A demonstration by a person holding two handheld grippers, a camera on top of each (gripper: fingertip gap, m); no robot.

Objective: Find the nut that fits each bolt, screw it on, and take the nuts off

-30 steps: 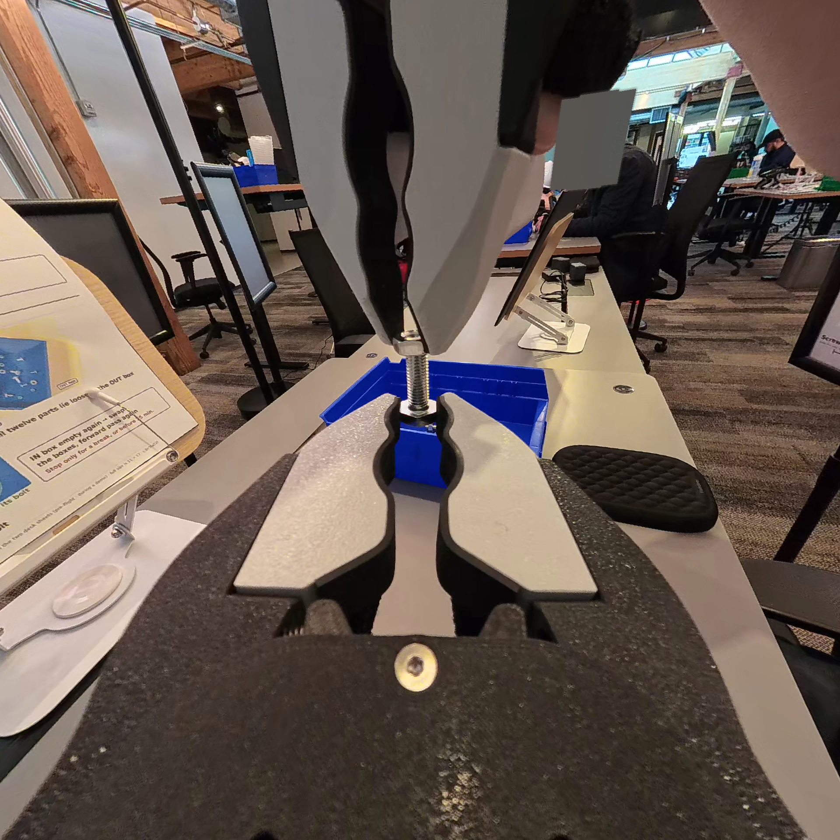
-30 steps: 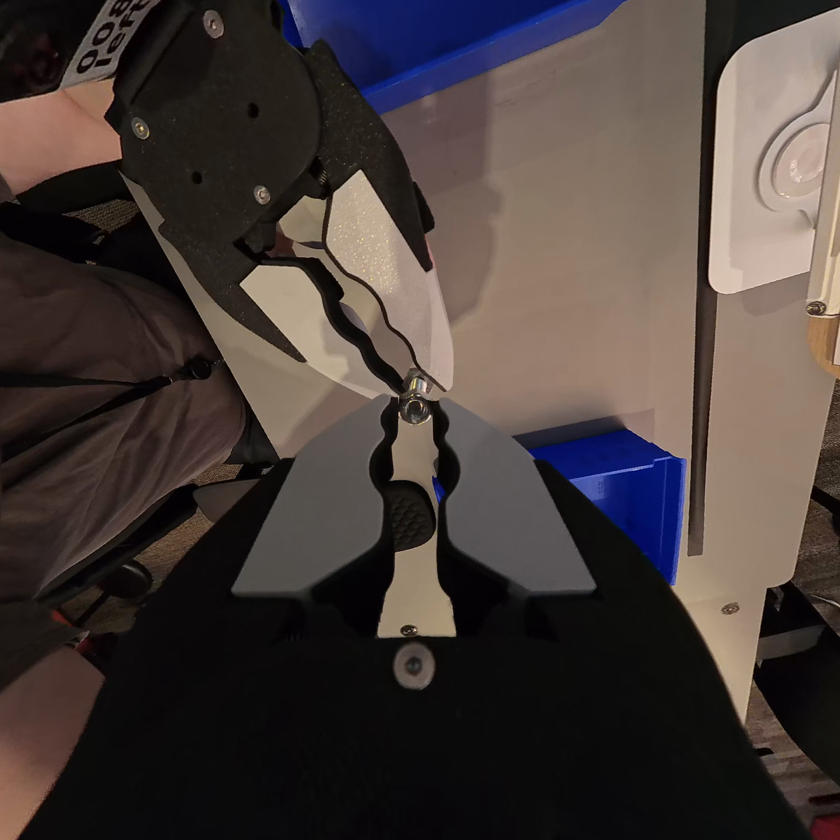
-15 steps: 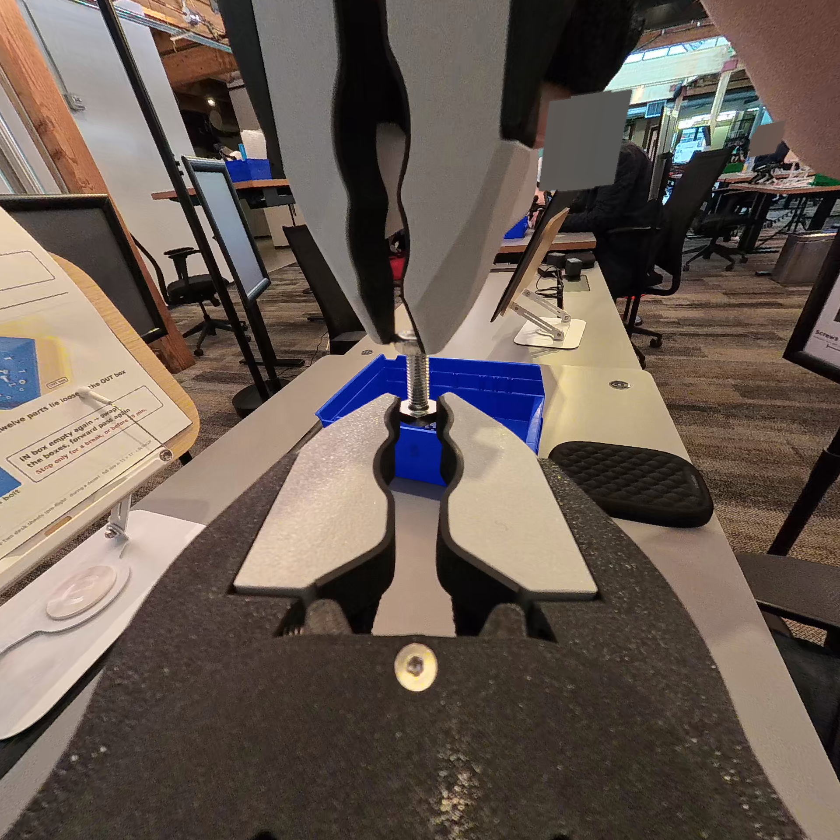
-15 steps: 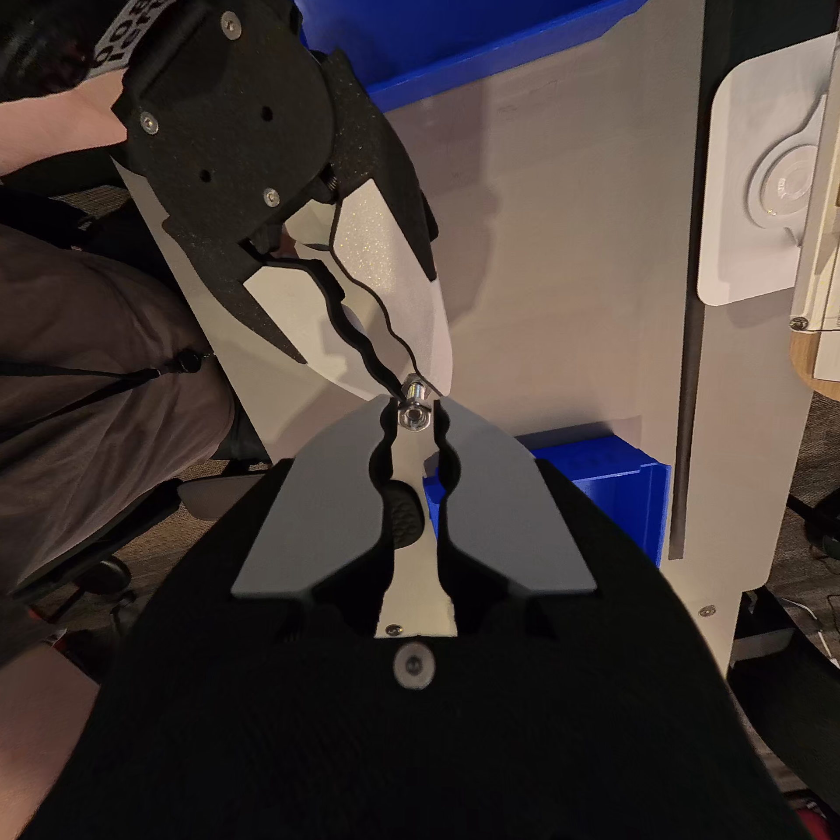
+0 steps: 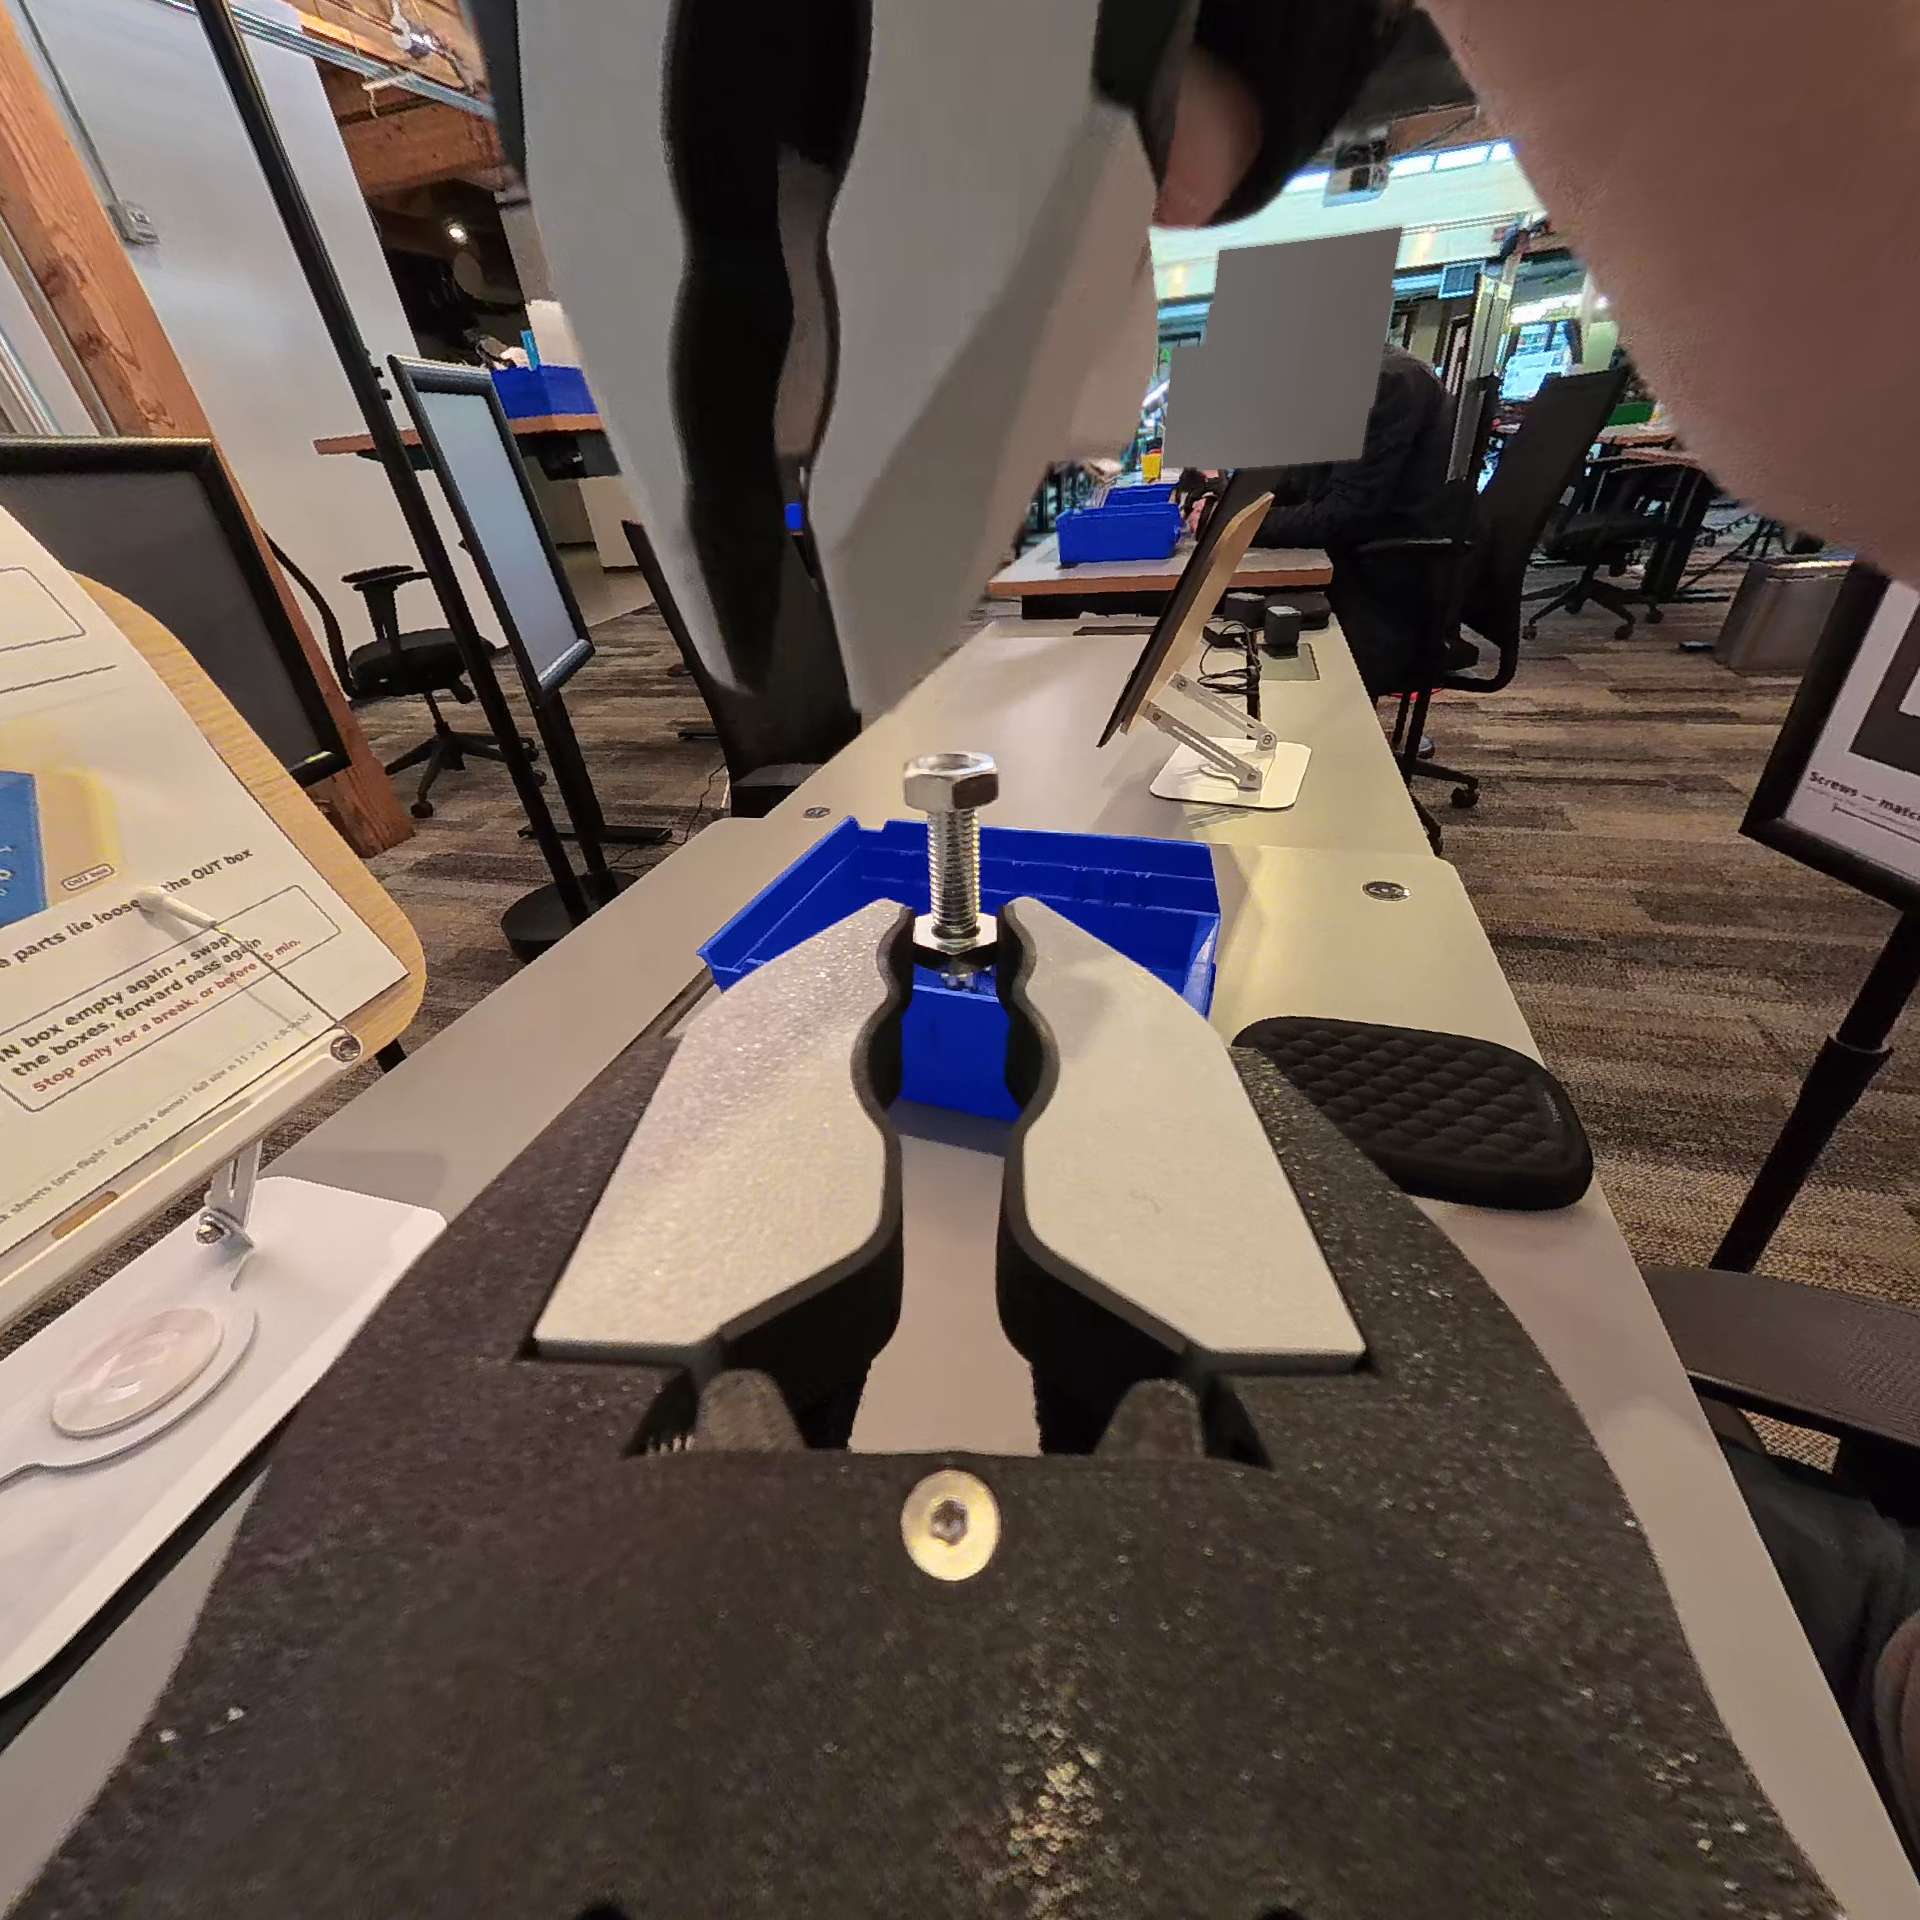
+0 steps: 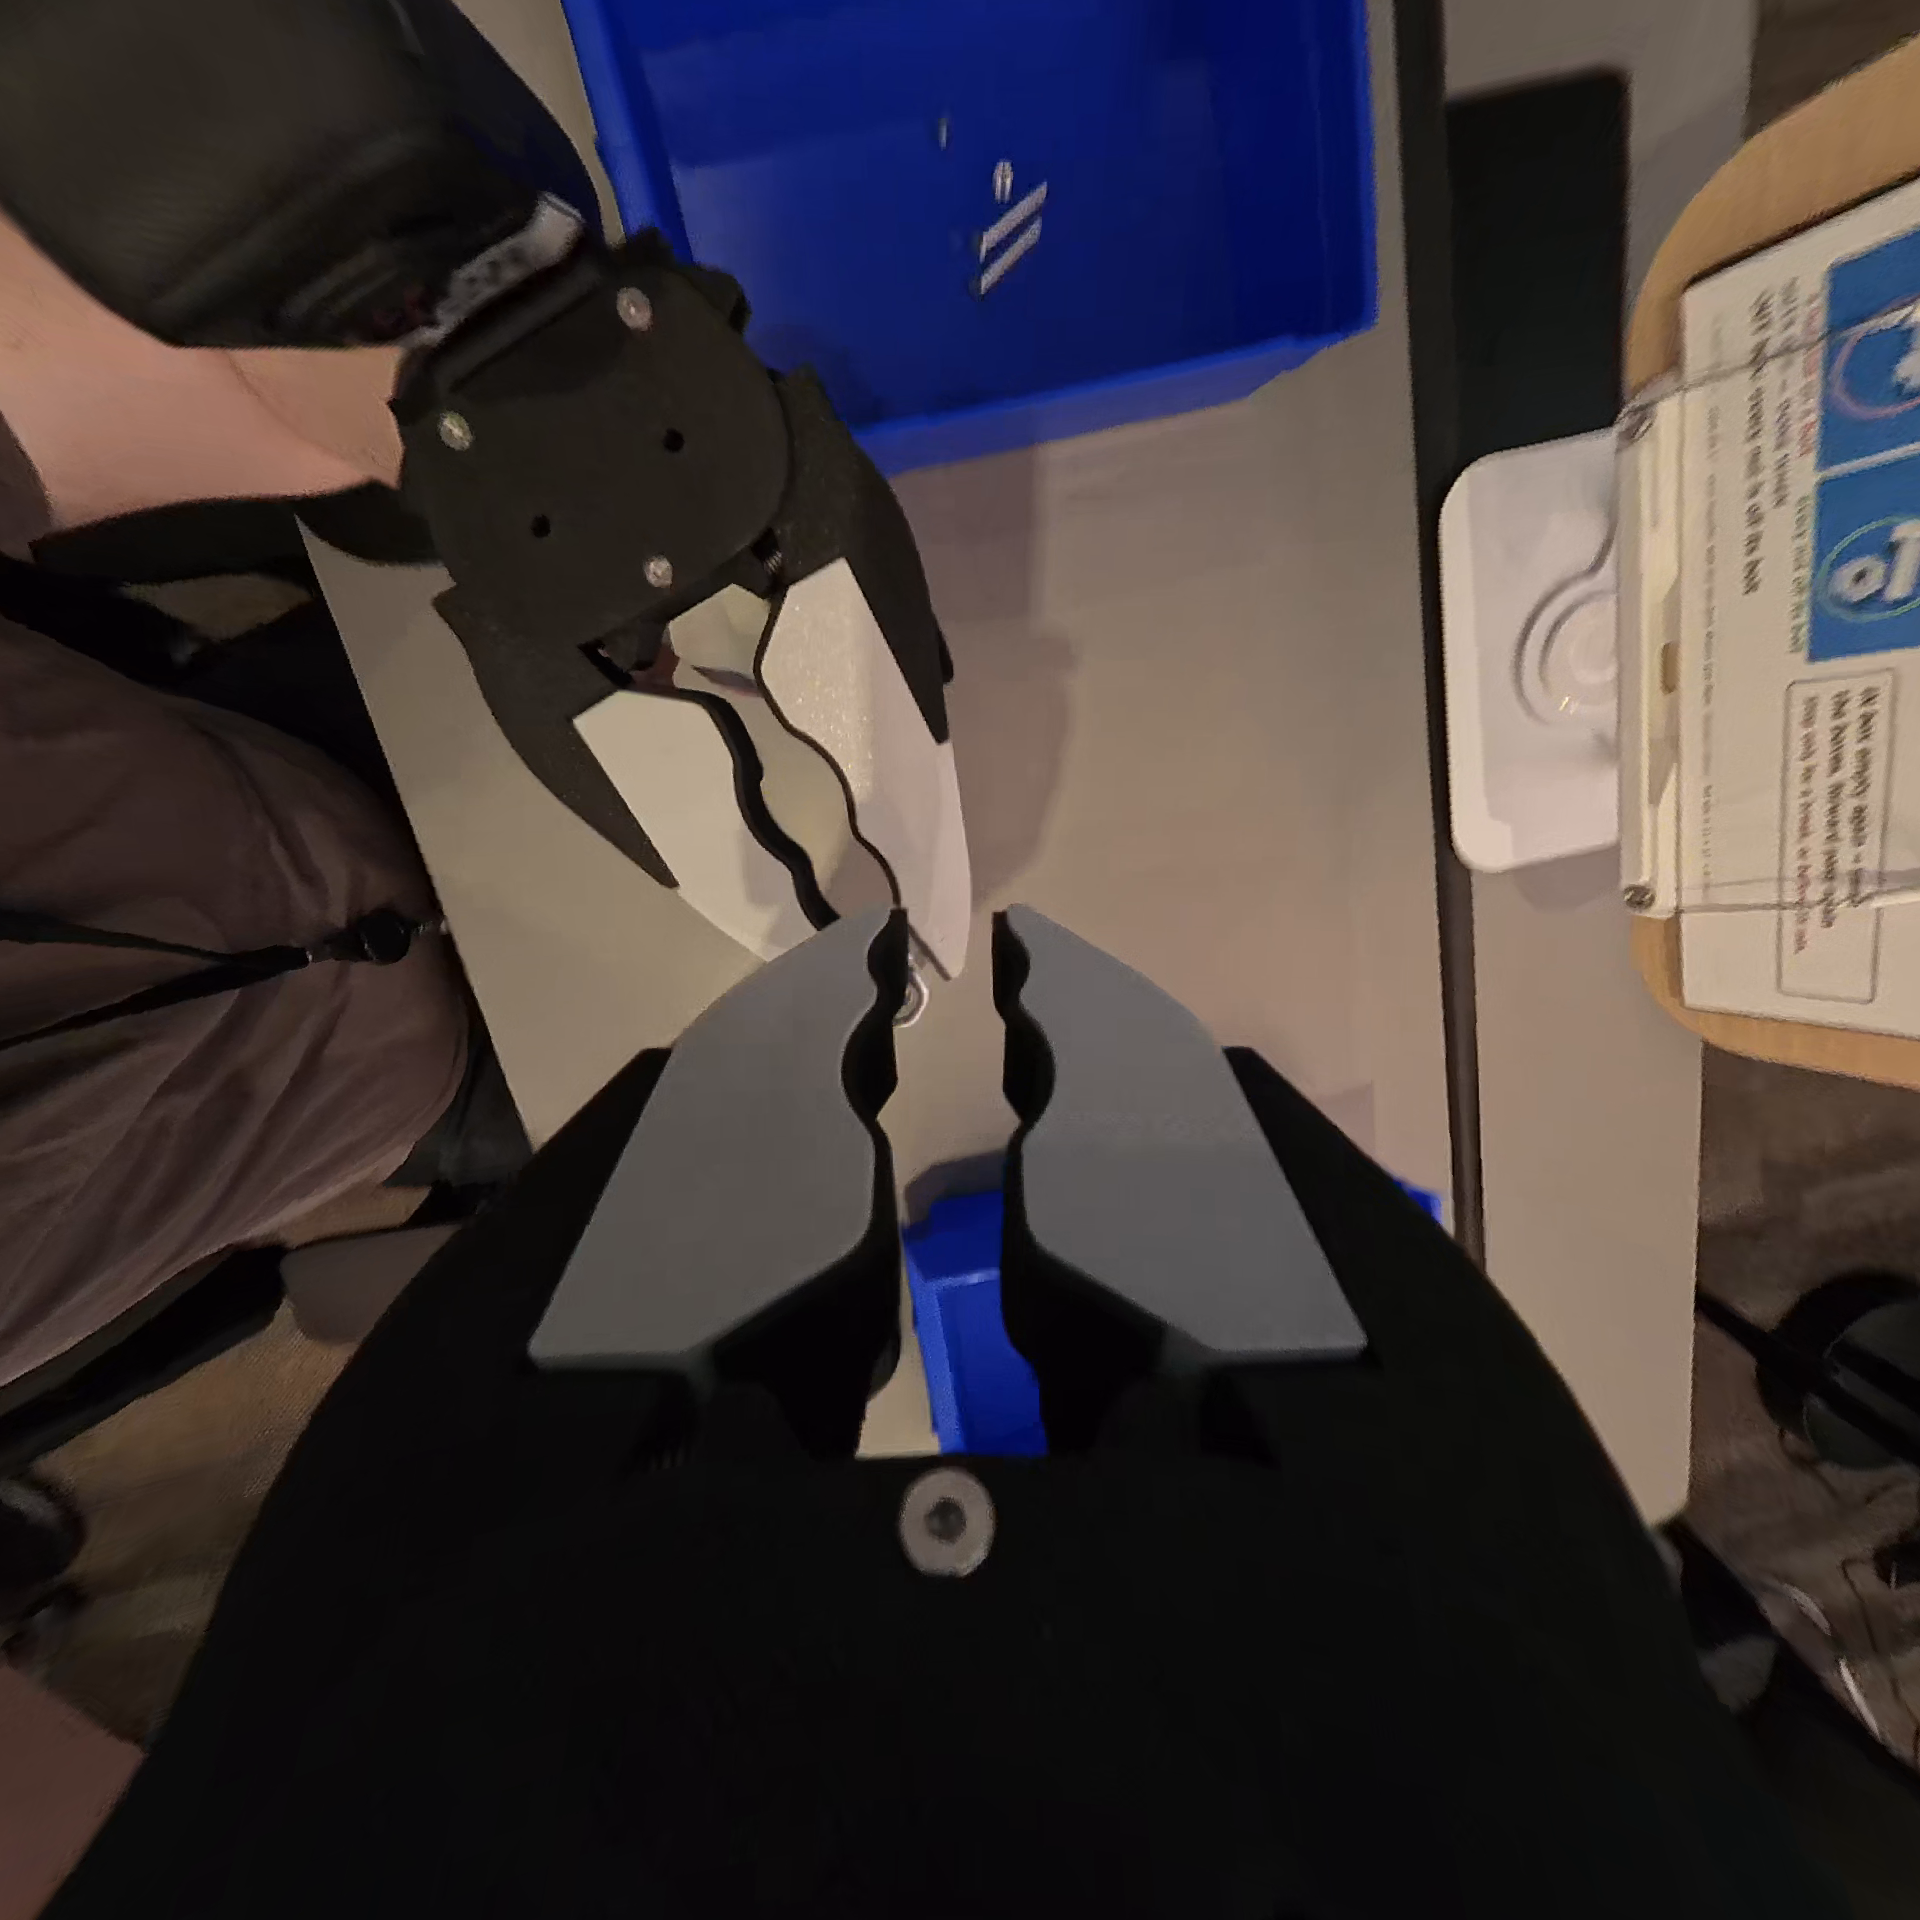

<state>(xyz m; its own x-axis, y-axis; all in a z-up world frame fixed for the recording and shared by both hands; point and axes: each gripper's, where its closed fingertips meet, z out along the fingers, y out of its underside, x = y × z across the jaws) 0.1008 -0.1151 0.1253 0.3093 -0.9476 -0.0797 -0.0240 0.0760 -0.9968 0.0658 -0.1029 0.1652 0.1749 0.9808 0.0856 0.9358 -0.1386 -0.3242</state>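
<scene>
A silver bolt [image 5: 951, 873] stands upright. Its lower hex end [image 5: 954, 940] is clamped between the tips of my left gripper [image 5: 954, 925], which is shut on it above the grey table [image 5: 1340, 956]. A hex piece [image 5: 949, 781] sits bare on the bolt's top end. My right gripper [image 5: 810, 623] hangs above it, blurred and apart from the bolt. In the right wrist view, my right gripper [image 6: 948, 920] is slightly open and empty. The bolt's top [image 6: 914, 1003] shows just below its left finger, at the tips of the left gripper [image 6: 862, 925].
One blue bin [image 5: 1101, 894] lies ahead of the left gripper. Another blue bin [image 6: 1299, 260] holds a few small parts [image 6: 1008, 239]. An instruction sheet on a wooden stand [image 5: 156, 935] is on the left. A black wrist pad [image 5: 1423, 1112] is on the right. A person's lap [image 6: 156, 935] is beside the table. The grippers' ends are close to 5 cm from one another.
My right gripper has let go of the bolt's top end, opened a little and lifted away. My left gripper still holds the bolt upright.
</scene>
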